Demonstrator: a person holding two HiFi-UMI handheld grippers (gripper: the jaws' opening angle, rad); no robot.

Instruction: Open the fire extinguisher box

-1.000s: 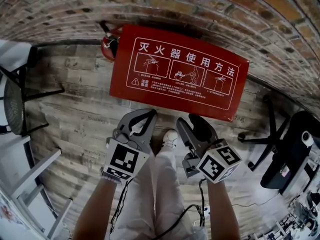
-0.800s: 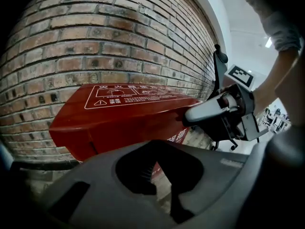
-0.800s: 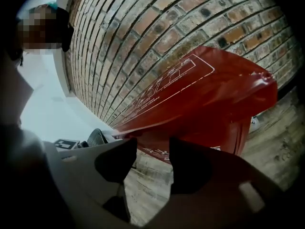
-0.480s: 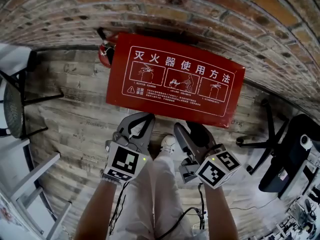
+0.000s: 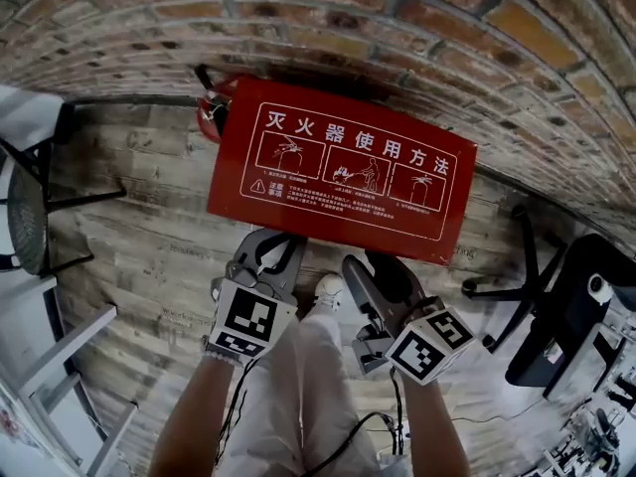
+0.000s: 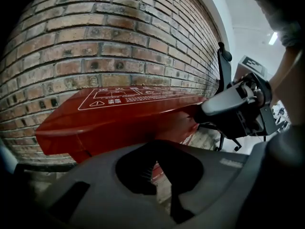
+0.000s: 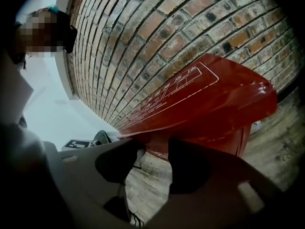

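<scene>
Head view: my left tool (image 5: 279, 238) — jaws drawn together, empty — and my right tool (image 5: 375, 262), jaws slightly apart, sit at the near edge of the red fire extinguisher box (image 5: 338, 172).

Head view looks steeply down; the 2 gripper views face the same red box (image 5: 338, 172) closely.
</scene>
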